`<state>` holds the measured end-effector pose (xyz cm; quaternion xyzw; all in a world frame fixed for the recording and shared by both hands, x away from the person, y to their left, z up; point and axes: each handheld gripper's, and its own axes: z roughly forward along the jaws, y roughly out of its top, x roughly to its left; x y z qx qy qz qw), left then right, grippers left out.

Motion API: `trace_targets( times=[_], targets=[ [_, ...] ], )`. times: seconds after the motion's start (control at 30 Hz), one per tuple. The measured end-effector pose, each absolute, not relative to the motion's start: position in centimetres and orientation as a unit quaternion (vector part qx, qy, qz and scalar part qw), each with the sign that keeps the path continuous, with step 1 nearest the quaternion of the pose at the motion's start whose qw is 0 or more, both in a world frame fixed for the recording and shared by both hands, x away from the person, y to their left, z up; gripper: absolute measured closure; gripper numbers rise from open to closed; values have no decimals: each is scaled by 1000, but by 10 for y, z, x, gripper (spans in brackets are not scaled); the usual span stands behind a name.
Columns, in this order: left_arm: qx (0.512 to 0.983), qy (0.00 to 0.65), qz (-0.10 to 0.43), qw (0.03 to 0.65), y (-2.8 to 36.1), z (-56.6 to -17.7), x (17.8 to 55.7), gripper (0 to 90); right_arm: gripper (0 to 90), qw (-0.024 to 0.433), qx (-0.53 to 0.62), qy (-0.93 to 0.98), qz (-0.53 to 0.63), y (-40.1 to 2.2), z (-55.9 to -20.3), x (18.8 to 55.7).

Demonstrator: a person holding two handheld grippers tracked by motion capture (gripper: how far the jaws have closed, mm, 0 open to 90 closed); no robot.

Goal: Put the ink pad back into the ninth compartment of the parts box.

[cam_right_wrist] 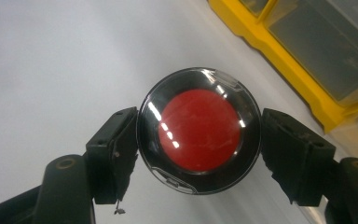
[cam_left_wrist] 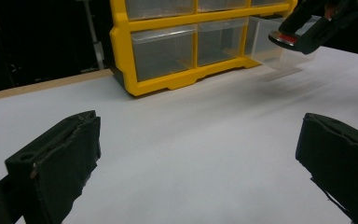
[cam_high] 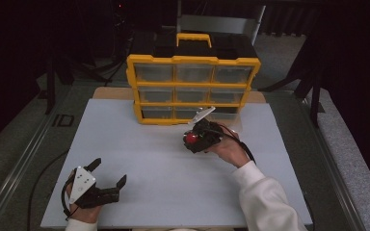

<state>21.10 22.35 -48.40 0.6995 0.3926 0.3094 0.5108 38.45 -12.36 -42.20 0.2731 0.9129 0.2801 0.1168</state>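
Red-centred round disc [cam_right_wrist: 199, 130], black rim with a glossy clear face, clamped between the two black pads of the right tongs [cam_right_wrist: 199, 135]. Pads press on its left and right edges; the disc sits squarely between them, its flat face turned to the right gripper view's camera. Reflections streak across the red centre.

High view: right tongs [cam_high: 195, 138] held above the white worktop [cam_high: 139, 159], right of centre, just in front of the bottom row of the yellow drawer cabinet [cam_high: 192, 89]. Disc [cam_high: 191, 138] shows as a small red spot at the tongs' tip. The person's right hand [cam_high: 229, 149] grips the tool, white sleeve [cam_high: 265, 197] trailing to the lower right corner. Cannot tell whether disc or tongs touch the worktop.

Cabinet: yellow frame, three rows of clear drawers, yellow carry handle [cam_high: 193, 38] on top, standing at the far edge of the worktop. In the left gripper view a clear drawer [cam_left_wrist: 279, 44] of the bottom row stands pulled out from the frame, next to the right tongs and their disc [cam_left_wrist: 286, 38].

Left tongs [cam_high: 110, 174] lie low at the near left of the worktop, well apart from cabinet and disc. Jaws stand wide, nothing between them but bare white surface. Grey three-cornered plate [cam_high: 82, 182] on top, left hand [cam_high: 74, 207] behind it.
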Motion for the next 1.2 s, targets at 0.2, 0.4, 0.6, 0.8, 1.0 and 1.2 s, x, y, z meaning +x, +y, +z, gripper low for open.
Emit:
trace_targets(
  times=[0.2, 0.4, 0.6, 0.8, 1.0, 1.2],
  targets=[
    [700, 392, 309, 511, 223, -484, 211, 0, 292, 120, 274, 911, 283, -126, -417, 387],
    [700, 392, 309, 511, 223, -484, 211, 0, 293, 121, 277, 910, 282, -128, -415, 388],
    [698, 394, 310, 511, 224, -484, 211, 0, 293, 124, 281, 908, 284, -129, -412, 390],
    [697, 394, 310, 512, 224, -484, 211, 0, 293, 125, 285, 906, 286, -132, -409, 394],
    [698, 394, 311, 512, 224, -484, 211, 0, 293, 124, 291, 904, 288, -134, -408, 397],
    [698, 394, 311, 512, 224, -484, 211, 0, 292, 125, 297, 901, 290, -135, -405, 399]
  ],
)
